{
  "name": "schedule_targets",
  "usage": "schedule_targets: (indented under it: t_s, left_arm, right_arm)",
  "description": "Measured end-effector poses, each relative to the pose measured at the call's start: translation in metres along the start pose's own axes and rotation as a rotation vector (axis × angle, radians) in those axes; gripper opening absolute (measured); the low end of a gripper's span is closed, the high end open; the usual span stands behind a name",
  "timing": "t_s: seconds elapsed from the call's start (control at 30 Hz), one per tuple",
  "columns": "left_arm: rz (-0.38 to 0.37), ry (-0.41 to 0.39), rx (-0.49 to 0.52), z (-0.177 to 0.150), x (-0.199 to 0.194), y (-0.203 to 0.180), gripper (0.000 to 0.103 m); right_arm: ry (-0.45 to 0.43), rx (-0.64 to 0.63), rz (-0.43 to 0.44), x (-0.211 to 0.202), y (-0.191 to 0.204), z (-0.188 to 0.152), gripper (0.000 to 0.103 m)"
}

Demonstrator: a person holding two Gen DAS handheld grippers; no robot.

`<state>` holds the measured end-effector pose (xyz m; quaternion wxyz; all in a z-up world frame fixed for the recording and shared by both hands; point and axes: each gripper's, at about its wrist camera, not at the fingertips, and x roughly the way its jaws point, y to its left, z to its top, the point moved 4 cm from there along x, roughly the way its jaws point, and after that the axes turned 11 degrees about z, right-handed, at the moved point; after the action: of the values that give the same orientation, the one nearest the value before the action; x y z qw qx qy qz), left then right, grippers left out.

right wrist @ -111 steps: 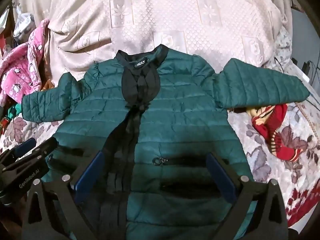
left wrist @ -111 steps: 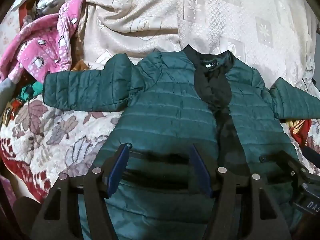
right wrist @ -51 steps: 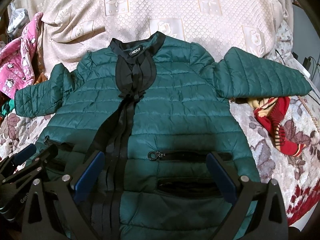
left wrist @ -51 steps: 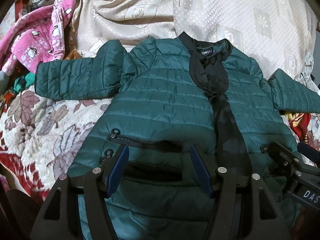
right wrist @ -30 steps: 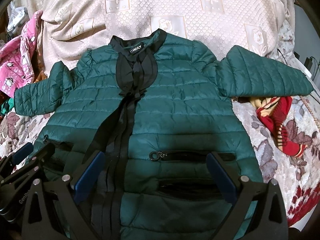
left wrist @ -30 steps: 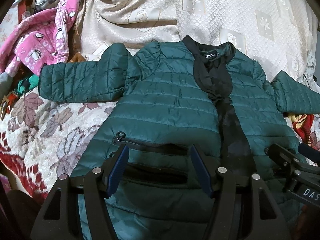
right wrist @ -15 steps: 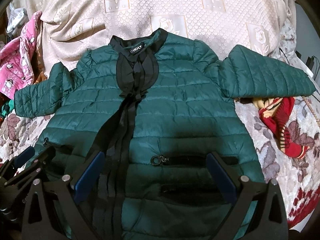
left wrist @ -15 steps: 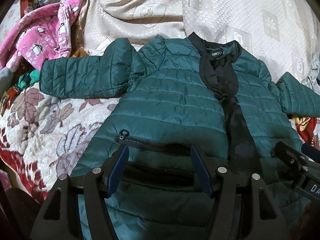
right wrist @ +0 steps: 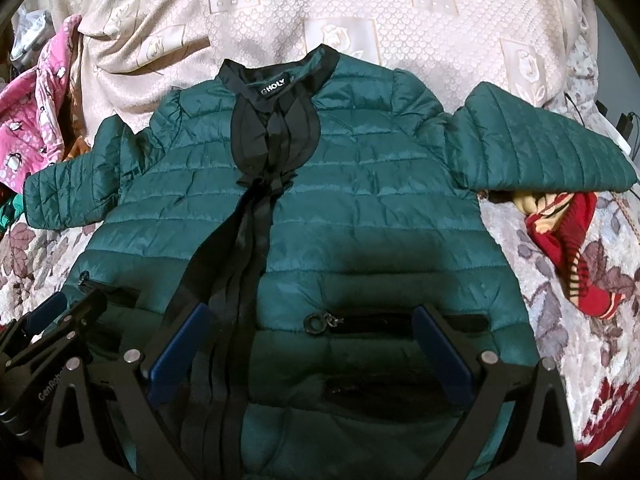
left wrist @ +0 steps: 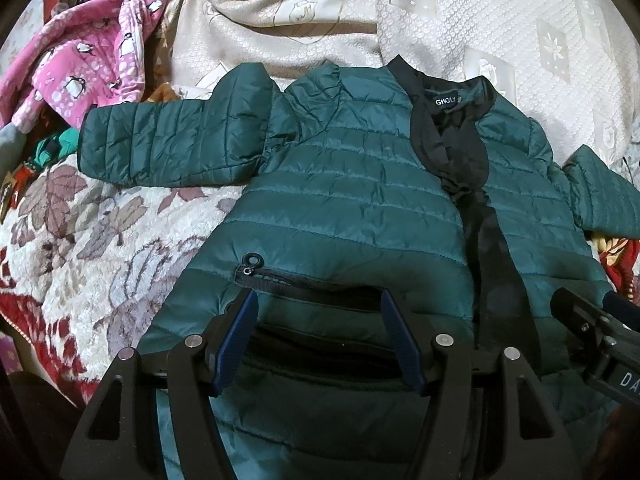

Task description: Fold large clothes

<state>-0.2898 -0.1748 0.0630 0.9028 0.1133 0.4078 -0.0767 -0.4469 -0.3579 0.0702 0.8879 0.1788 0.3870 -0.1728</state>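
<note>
Jacket (left wrist: 352, 208) hem behind claws

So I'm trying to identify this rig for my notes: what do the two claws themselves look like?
Both look alike. The left claw has a black angular frame with triangular cut-outs, silver round bolt heads and two flat blue finger pads. The right claw matches, with wider-set blue pads. White lettering reading "GenRobo" shows on the left claw's body in the right view. No cables or sleeves are visible.

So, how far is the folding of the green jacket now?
Done: the jacket lies flat, front up, both sleeves spread out. In hand: nothing; the left gripper and right gripper are open above its lower part. Left: every fold, sleeves and body.
</note>
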Motion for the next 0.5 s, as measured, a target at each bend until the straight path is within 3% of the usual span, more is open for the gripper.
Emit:
schedule_targets:
  t_s: [0.5]
  left_arm:
    - [0.010,0.003,0.003,0.0001,0.0048,0.0033,0.038]
  right_arm:
    - [0.014,0.006,-0.006,0.0065,-0.0045,-0.0021,0.103]
